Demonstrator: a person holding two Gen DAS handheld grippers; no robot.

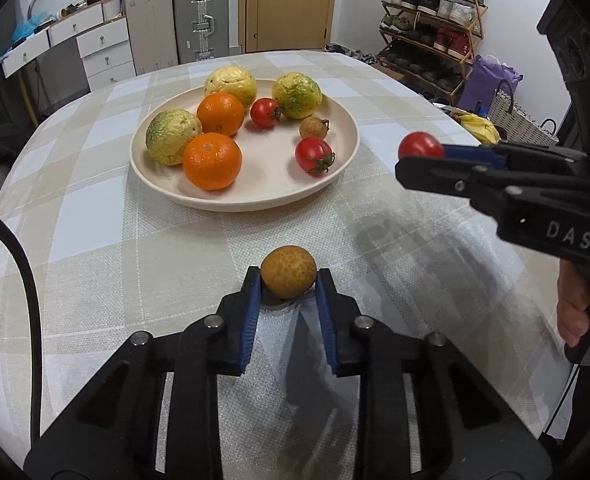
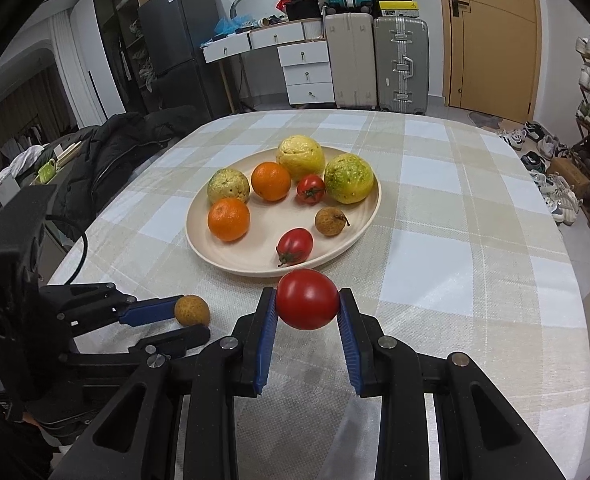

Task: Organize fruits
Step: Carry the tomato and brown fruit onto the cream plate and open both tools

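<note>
Fruits sit partly in the grippers and partly on a plate. Left gripper (image 1: 288, 280): jaws closed on a small brown longan (image 1: 288, 271), blue pads pressing both sides; the fruit rests on or just above the checked cloth of the counter (image 1: 95, 240), on the near side of the plate. Right gripper (image 2: 306, 300): jaws closed on a red tomato (image 2: 306, 299), held clear of the counter just in front of the plate's near rim; a hand (image 1: 587, 308) grips its handle. Beyond both grippers, the cream plate (image 1: 263, 196) stands at the counter's centre. It holds two oranges (image 1: 212, 161), two more tomatoes (image 1: 314, 154), a second longan (image 1: 313, 127) and three yellow-green rough-skinned fruits (image 1: 171, 137). Farther back, suitcases (image 2: 400, 65) and a wooden door (image 2: 491, 36) stand against the wall.
</note>
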